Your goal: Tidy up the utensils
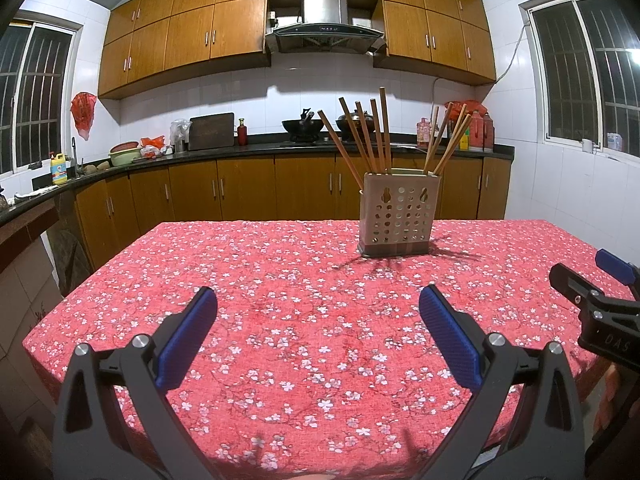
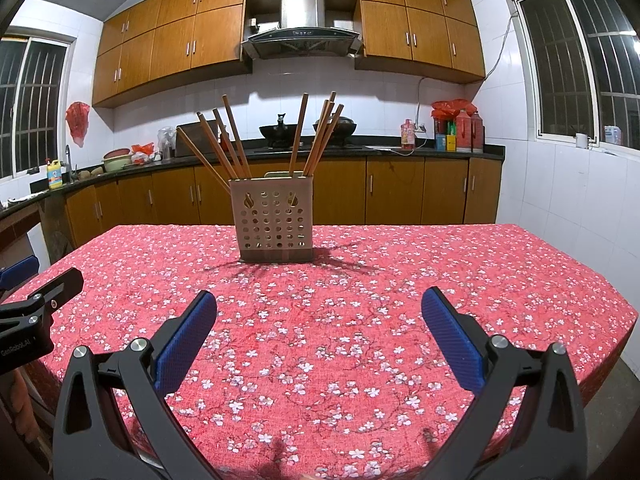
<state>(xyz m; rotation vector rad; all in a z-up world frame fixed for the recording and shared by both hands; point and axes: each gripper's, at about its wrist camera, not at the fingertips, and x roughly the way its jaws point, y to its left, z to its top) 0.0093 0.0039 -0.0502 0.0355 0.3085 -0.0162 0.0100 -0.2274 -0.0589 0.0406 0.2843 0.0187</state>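
Wooden chopsticks (image 2: 236, 140) in holder (image 2: 276, 220) stand well beyond open right claw (image 2: 319, 312).

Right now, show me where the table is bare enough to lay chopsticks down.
The red floral tablecloth is bare between both open grippers and the perforated chopstick holder, and out to either side. Only the holder's spot is taken, with chopsticks fanning out above it.

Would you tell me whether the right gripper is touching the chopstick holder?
Apart: the right wrist view shows the open right gripper short of the chopstick holder, bare tablecloth between.
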